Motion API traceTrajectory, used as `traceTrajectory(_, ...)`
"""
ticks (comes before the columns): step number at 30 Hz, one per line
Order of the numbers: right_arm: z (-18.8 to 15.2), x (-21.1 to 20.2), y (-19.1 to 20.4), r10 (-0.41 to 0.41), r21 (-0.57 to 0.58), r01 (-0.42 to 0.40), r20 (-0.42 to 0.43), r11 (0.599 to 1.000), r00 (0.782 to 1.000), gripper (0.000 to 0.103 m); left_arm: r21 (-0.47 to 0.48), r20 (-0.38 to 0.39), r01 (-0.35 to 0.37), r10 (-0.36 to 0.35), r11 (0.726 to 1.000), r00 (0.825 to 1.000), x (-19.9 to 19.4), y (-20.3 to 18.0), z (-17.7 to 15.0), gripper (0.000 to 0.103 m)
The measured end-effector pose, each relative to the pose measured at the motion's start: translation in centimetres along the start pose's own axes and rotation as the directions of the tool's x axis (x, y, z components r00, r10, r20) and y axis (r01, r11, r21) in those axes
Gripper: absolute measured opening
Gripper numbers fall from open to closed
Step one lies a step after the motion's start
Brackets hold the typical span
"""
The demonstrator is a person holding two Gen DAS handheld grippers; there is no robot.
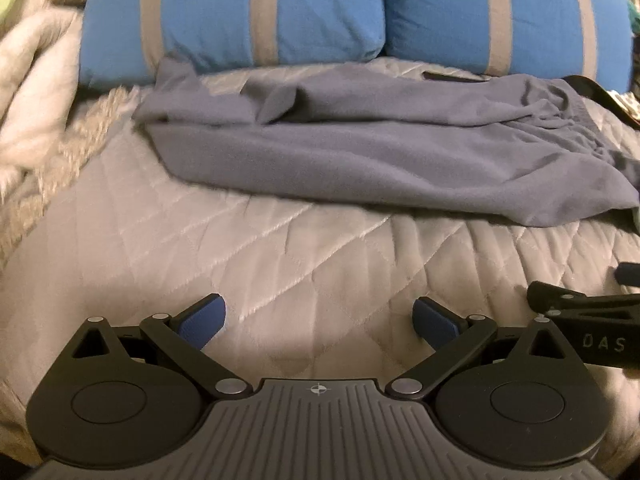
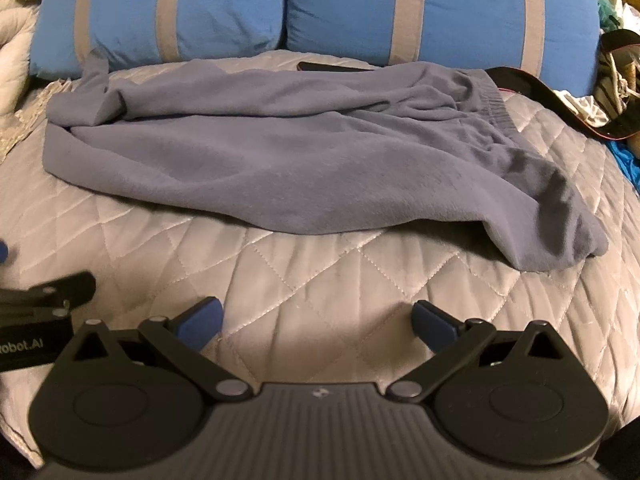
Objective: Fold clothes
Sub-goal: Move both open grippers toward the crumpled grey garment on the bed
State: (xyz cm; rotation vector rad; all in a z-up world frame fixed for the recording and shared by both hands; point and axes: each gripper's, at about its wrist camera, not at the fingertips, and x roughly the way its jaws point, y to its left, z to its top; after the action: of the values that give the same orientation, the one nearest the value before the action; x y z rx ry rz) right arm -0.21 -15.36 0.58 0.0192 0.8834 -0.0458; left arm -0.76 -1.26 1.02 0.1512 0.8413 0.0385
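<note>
Grey garment on quilted bed

I see a grey quilted bedspread, two blue grey-striped pillows across the top, a black strap at upper right

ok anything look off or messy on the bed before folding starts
The grey garment lies rumpled, its left end bunched and folded over near the blue pillows. A dark flat object pokes out from under its far edge. Nothing looks damaged.
</note>
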Motion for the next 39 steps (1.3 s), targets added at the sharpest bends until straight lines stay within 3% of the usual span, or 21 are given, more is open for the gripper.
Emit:
traceTrajectory(7,0.3,-0.8,-0.7,0.009,-0.047,-0.007,0.027,0.999,1.0,0.103,0.076,0.107,-0.003,-0.006,0.997,0.994,-2.2,-1.9,2.4,0.102)
traceTrajectory(11,0.5,-1.5,-2.9,0.114,0.01,-0.115,0.057,0.993,0.992,0.103,0.077,0.175,0.0,-0.013,0.997,0.985,-2.9,-2.3,4.4,0.102)
traceTrajectory(18,0.8,-2.3,-6.1,0.051,0.061,-0.059,0.129,0.996,0.99,0.103,0.03,0.196,0.048,-0.053,0.998,0.979,-2.5,-2.3,6.6,0.102)
traceTrajectory(23,0.5,-3.4,-8.9,0.038,0.143,-0.063,0.171,0.988,0.985,0.101,0.029,0.204,0.108,-0.112,0.994,0.973,-2.7,-3.0,7.2,0.102)
traceTrajectory(28,-0.5,-3.1,-11.0,-0.053,0.138,0.028,0.183,0.99,0.982,0.099,0.061,0.2,0.147,-0.156,0.987,0.967,-2.7,-4.2,7.7,0.102)
traceTrajectory(33,-1.1,-2.3,-10.6,-0.127,0.069,0.116,0.192,0.991,0.973,0.097,0.088,0.202,0.168,-0.182,0.982,0.962,-2.3,-5.0,8.1,0.102)
traceTrajectory(39,-1.3,-1.3,-7.3,-0.275,-0.17,0.333,0.293,0.928,0.916,0.097,0.101,0.195,0.136,-0.153,0.986,0.969,-1.1,-5.1,7.9,0.102)
